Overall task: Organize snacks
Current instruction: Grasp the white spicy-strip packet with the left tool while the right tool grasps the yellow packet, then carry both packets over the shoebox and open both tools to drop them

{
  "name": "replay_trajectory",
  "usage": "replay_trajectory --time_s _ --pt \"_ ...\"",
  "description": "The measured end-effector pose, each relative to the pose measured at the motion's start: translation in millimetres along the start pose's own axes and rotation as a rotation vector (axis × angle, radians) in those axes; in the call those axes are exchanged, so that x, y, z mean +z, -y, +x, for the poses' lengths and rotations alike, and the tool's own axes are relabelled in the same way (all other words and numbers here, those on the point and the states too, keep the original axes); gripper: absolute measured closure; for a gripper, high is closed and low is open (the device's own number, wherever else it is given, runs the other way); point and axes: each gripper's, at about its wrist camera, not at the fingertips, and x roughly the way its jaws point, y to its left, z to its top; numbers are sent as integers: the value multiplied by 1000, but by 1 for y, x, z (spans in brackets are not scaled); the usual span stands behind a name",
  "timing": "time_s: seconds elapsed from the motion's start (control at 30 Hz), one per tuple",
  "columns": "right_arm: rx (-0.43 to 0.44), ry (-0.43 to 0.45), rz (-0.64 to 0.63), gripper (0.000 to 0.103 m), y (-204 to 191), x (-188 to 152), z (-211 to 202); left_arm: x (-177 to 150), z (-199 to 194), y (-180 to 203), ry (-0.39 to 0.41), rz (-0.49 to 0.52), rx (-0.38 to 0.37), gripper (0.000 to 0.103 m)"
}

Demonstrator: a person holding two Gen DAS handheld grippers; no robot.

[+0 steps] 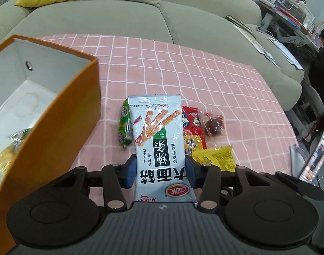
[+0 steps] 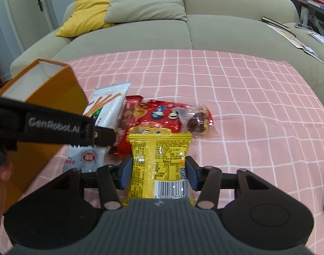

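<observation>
Left of frame, orange cardboard box [image 1: 55, 114] crowds left tongs [image 1: 159, 175] clamping white foil snack packet [image 1: 157, 136]; right tongs [image 2: 159, 175] clamp yellow plastic snack packet [image 2: 159, 161]. Risk: slick foil slips, or packet snags box rim.

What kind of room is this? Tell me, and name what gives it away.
Most likely a home living room, partly used as a workspace: a grey-green fabric sofa with a yellow cushion sits behind the pink checked tablecloth, and a cluttered desk stands off to the side.

two close wrist views facing sofa [image 1: 183, 21], sharing snack pile [image 2: 162, 114]
</observation>
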Motion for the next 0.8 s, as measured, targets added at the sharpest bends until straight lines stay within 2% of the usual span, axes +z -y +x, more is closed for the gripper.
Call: replay_trajectory --time_s 0.43,0.8 --pt "92 58 -29 53 -41 -9 -63 -19 -89 -20 73 1 -4 51" --pt "185 153 -169 53 -104 20 -105 -13 -155 -59 170 2 61 51"
